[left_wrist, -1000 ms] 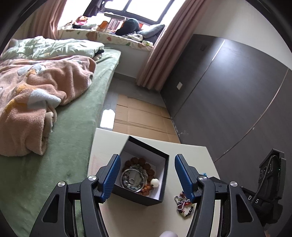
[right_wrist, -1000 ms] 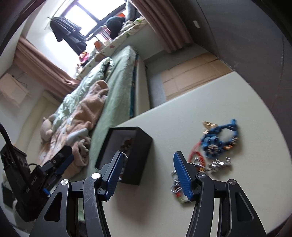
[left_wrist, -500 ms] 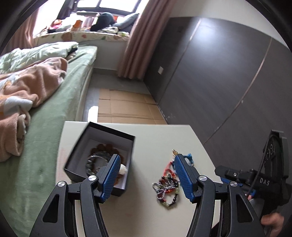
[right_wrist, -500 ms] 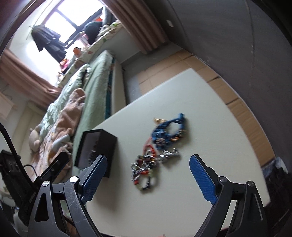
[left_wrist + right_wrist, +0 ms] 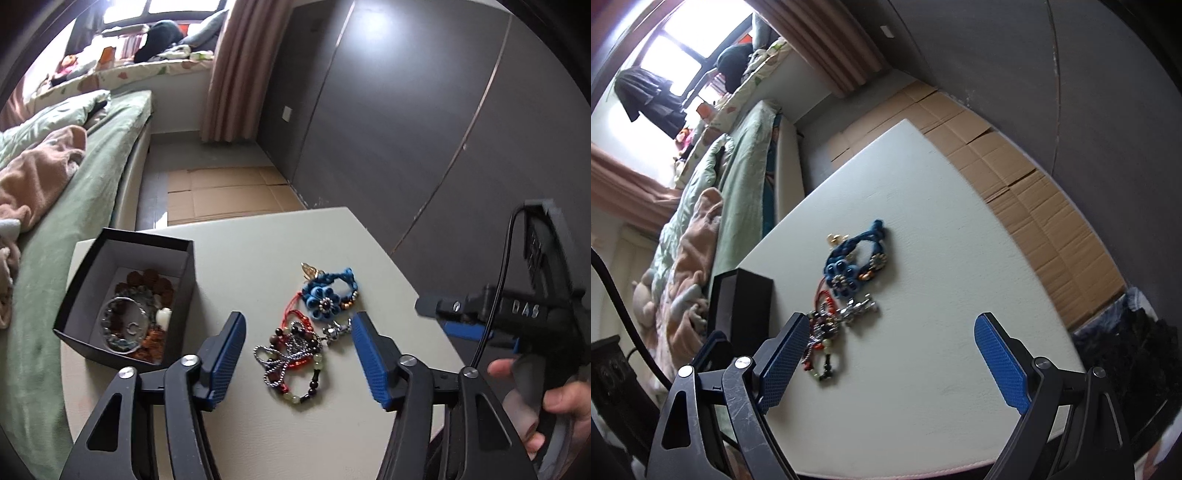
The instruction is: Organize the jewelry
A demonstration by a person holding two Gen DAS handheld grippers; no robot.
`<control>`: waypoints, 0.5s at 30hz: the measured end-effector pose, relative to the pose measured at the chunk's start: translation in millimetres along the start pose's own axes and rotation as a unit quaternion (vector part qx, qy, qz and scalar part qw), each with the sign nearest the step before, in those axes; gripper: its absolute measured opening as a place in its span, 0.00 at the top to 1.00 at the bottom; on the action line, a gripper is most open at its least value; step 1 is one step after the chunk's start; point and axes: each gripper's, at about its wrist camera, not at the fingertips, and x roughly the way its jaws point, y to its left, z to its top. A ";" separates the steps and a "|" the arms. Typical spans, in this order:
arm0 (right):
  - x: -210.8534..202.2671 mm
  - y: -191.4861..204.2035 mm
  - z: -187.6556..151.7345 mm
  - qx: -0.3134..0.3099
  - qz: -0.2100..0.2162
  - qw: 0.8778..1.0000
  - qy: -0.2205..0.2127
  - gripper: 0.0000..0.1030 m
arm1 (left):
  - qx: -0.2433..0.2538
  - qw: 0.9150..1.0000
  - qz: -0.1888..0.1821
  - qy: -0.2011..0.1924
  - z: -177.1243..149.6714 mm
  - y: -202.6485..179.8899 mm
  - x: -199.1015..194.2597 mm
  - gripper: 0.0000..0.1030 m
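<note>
Pale table beside a green bed; cardboard on the floor; "DAS" legible on the right gripper's body; left gripper jaws wide apart, empty, above the jewelry pile; right jaws spread wider, empty; black box holds bracelets.

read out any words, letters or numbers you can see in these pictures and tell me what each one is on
"DAS": raised letters on the body of the right gripper, seen from the left wrist view.
"C": a single letter on the round silver piece in the black box.
Raised marks higher on that gripper are too blurred to read.
Nothing else is legible.
</note>
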 end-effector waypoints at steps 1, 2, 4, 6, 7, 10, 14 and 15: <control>-1.2 -0.6 1.0 0.000 -0.002 1.000 -0.002 0.11 | 0.002 1.000 0.000 0.004 -0.9 -1.9 2.9 0.47; -2.1 -1.5 1.8 0.002 -0.001 1.000 -0.003 0.11 | 0.003 1.000 -0.001 0.011 -2.5 -4.2 7.6 0.50; -2.2 -3.3 3.7 0.008 0.006 1.000 -0.003 0.11 | 0.009 1.000 -0.003 0.026 -6.6 -9.5 15.7 0.55; -2.2 -4.5 5.4 0.013 0.009 1.000 -0.003 0.11 | 0.018 0.999 0.000 0.036 -11.1 -14.8 22.6 0.59; -2.5 -5.1 6.1 0.015 0.010 1.000 -0.004 0.11 | 0.023 0.999 -0.001 0.042 -13.9 -18.1 27.1 0.62; -2.7 -8.4 8.2 0.024 0.018 1.000 -0.003 0.11 | 0.034 0.998 0.004 0.059 -21.0 -24.0 37.8 0.66; -5.6 -12.6 10.6 0.035 0.023 0.999 -0.006 0.11 | 0.051 0.996 0.019 0.077 -31.6 -32.2 49.6 0.67; -6.9 -13.7 11.0 0.036 0.025 0.999 -0.007 0.11 | 0.055 0.995 0.024 0.078 -33.5 -33.3 50.8 0.67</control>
